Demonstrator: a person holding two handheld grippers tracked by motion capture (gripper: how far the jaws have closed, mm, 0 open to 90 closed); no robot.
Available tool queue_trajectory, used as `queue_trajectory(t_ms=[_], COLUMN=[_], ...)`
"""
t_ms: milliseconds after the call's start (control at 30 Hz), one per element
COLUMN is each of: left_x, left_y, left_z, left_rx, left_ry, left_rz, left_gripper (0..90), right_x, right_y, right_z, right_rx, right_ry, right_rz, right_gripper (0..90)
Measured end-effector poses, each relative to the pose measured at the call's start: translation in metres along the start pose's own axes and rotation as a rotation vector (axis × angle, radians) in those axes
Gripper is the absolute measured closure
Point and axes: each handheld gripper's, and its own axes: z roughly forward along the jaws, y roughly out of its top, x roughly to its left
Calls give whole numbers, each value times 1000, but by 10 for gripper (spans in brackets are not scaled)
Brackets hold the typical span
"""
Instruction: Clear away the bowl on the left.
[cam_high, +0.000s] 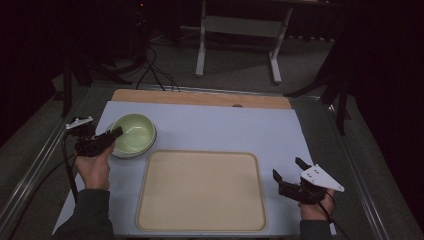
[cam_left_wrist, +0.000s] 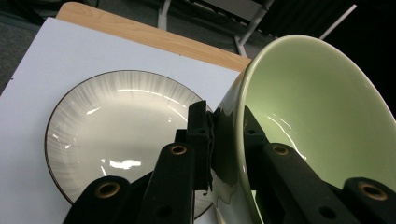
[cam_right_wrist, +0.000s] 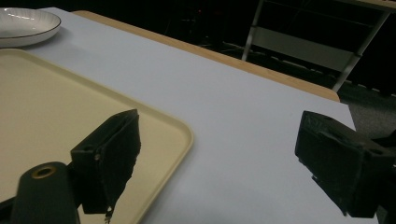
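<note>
My left gripper is shut on the near-left rim of a pale green bowl, one jaw inside the wall and one outside. The bowl hangs tilted over a white ribbed plate with a dark rim, at the mat's far left. A cream tray lies in the middle of the mat with nothing on it. To the tray's right, my right gripper stands open, nothing between its jaws.
A pale blue-white mat covers the table, with a wooden strip along its far edge. Metal rails run along both table sides. Beyond the table stand a white desk frame and floor cables.
</note>
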Motion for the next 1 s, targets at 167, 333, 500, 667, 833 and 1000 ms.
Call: queue_trajectory(t_ms=[167, 333, 500, 667, 833, 1000], left_x=[-4, -9, -15, -20, -25, -28], left_y=[0, 0, -1, -2, -3, -3], left_z=[-2, -3, -3, -3, -1, -1], left_rx=[-1, 4, 11, 19, 24, 30], left_ry=[-9, -27, -38, -50, -60, -67], left_rz=[8, 15, 29, 40, 50, 57], left_gripper=[814, 814, 814, 813, 813, 813], right_x=[0, 0, 1, 1, 1, 1], right_y=[0, 1, 1, 1, 1, 1], right_z=[0, 0, -1, -1, -1, -1], right_rx=[-2, -4, -5, -5, -6, -6], right_ry=[1, 3, 5, 4, 5, 6], right_rz=[-1, -1, -4, -3, -4, -5], right_gripper=[137, 137, 137, 137, 137, 137])
